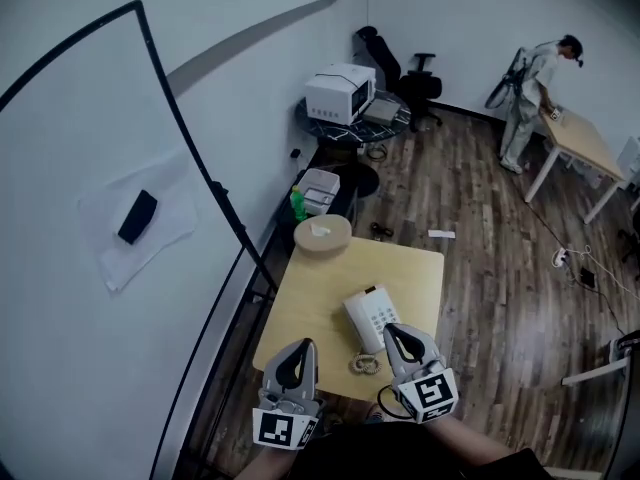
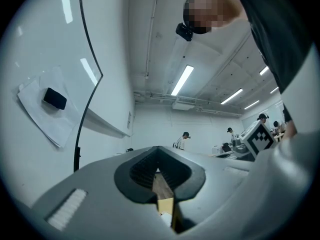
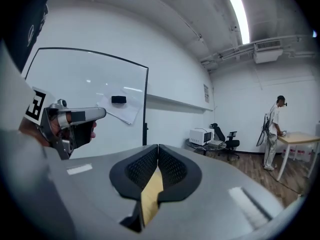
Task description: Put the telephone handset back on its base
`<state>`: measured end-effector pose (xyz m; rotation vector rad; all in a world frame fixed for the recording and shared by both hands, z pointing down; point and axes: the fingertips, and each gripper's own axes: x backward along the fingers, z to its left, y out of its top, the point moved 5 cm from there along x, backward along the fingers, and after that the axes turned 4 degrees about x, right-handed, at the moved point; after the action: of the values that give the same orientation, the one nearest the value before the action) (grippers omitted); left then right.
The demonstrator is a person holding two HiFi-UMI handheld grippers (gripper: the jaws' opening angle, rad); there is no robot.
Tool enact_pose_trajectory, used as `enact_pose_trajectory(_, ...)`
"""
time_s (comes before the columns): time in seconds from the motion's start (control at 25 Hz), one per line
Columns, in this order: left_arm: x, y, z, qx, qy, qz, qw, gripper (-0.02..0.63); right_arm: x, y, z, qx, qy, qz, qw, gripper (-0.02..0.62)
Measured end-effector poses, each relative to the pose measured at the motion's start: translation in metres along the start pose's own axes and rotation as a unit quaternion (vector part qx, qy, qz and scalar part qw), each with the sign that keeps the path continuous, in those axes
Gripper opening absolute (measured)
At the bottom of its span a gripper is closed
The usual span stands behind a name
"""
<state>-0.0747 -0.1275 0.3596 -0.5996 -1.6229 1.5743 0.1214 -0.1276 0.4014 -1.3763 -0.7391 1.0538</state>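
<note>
At the lower left of the head view, the left gripper (image 1: 305,346) hung over the near edge of the table (image 1: 310,288). Its own view showed the jaws pressed together with nothing between them (image 2: 158,170); only a sliver of tabletop was visible through the gap behind the tips.

Just right of it, at lower centre, the white telephone (image 1: 372,317) lay on the table. The handset (image 1: 357,322) appeared to lie along the left side of the base (image 1: 385,318), beside the keypad, though the view was too small to tell whether it was properly seated in the cradle. The coiled cord (image 1: 365,364) sat bunched on the table at the phone's near end.

Right of the phone, at lower centre-right, the right gripper (image 1: 392,332) hovered over the phone's near corner. Its jaws were also closed on nothing (image 3: 158,151).

The handset was probably light, rigid plastic with a smooth shell that would slip in the pads. The cord would likely tug back as it stretched. The best hold seemed to be across the slim middle of the grip, between earpiece and mouthpiece, squeezing the long sides squarely. The base looked light enough to skid, so the other gripper might have needed to steady it.
</note>
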Motion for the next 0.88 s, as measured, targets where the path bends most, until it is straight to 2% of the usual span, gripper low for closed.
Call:
enact_pose_trajectory(0.32,-0.012,0.004,-0.008,-0.003,-0.022,0.000,0.9997,0.000,0.001,-0.005,0.005,-0.016,0.005,0.001,1.000,0.009)
enact_pose_trajectory(0.88,-0.014,0.001,-0.002,-0.001,-0.020,0.000,0.9998,0.000,-0.004,-0.006,0.004,0.000,0.006,0.009,1.000,0.008)
